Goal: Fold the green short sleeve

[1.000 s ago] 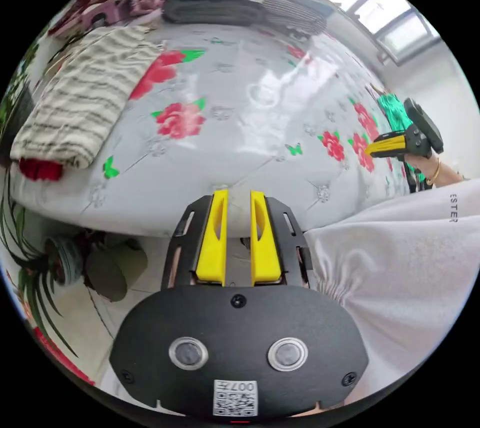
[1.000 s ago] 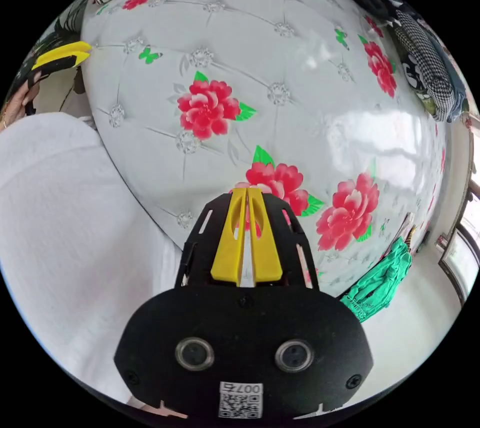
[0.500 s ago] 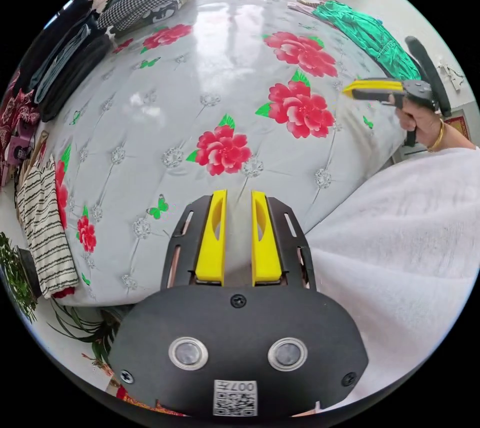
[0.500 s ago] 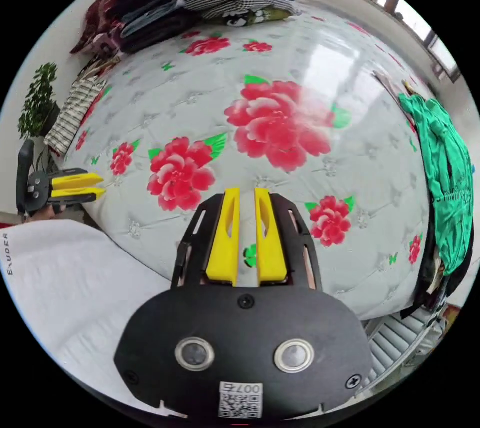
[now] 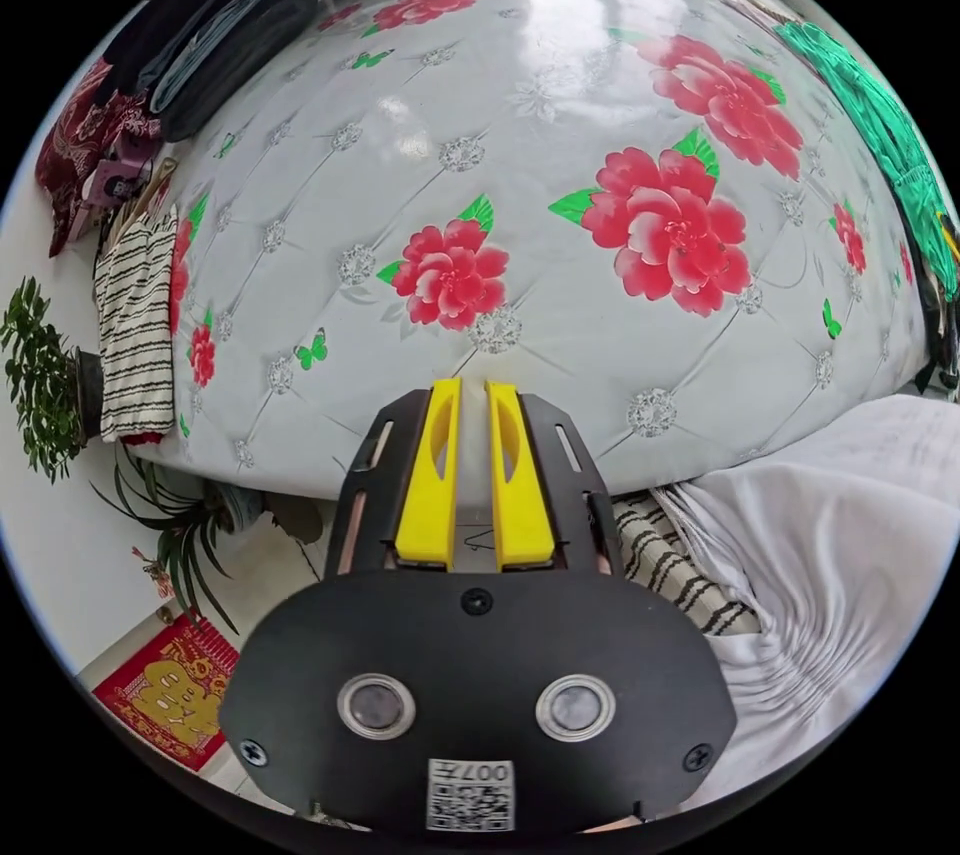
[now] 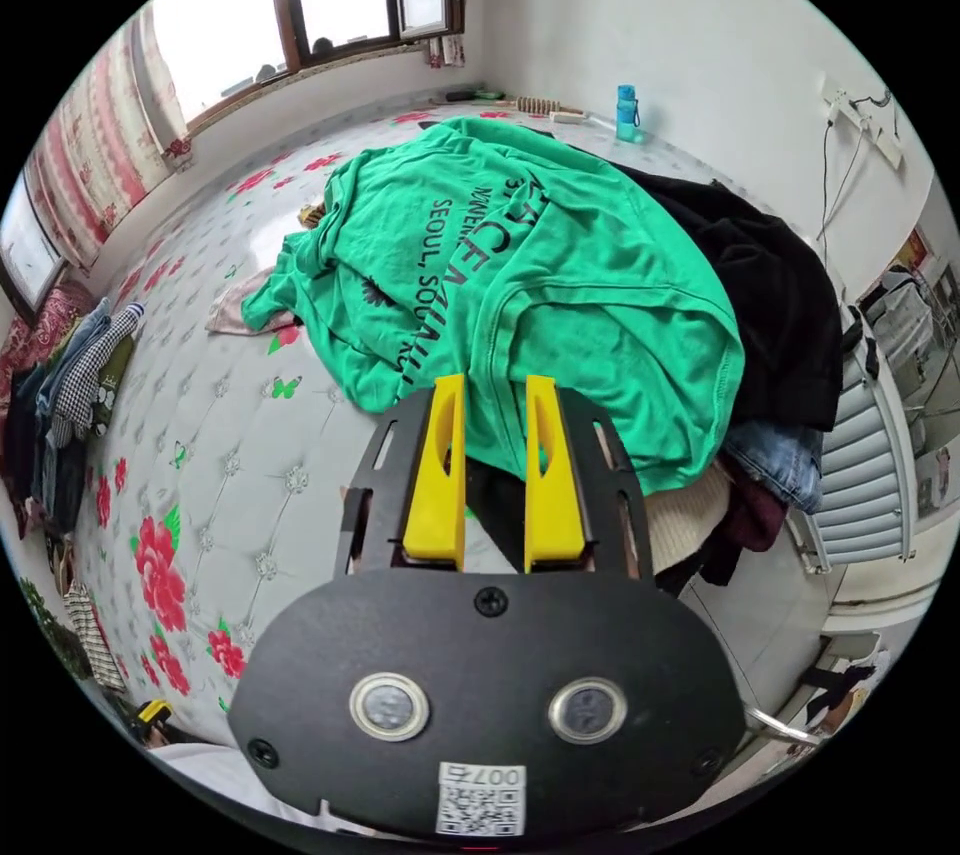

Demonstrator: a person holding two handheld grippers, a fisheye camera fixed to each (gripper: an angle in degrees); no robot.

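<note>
The green short sleeve (image 6: 520,275) lies crumpled, black lettering up, on top of a heap of clothes at the bed's edge. My right gripper (image 6: 495,387) hovers just in front of its near hem, open, with nothing between the jaws. In the left gripper view the same green short sleeve (image 5: 885,130) is a strip at the far right edge. My left gripper (image 5: 472,390) is over the near edge of the flowered bed cover (image 5: 560,95), far from the shirt. Its jaws stand a narrow gap apart and hold nothing.
Under the shirt lie a black garment (image 6: 770,295) and jeans (image 6: 775,465), with a radiator (image 6: 860,485) beside them. Folded piles (image 5: 230,25) and a striped garment (image 5: 135,325) line the bed's other sides. A plant (image 5: 40,375) stands on the floor. A person's white clothing (image 5: 850,535) is close by.
The right gripper has travelled across the bed to the green shirt and its jaws have spread from shut to open. The left gripper's gap has narrowed slightly; its view has swung.
</note>
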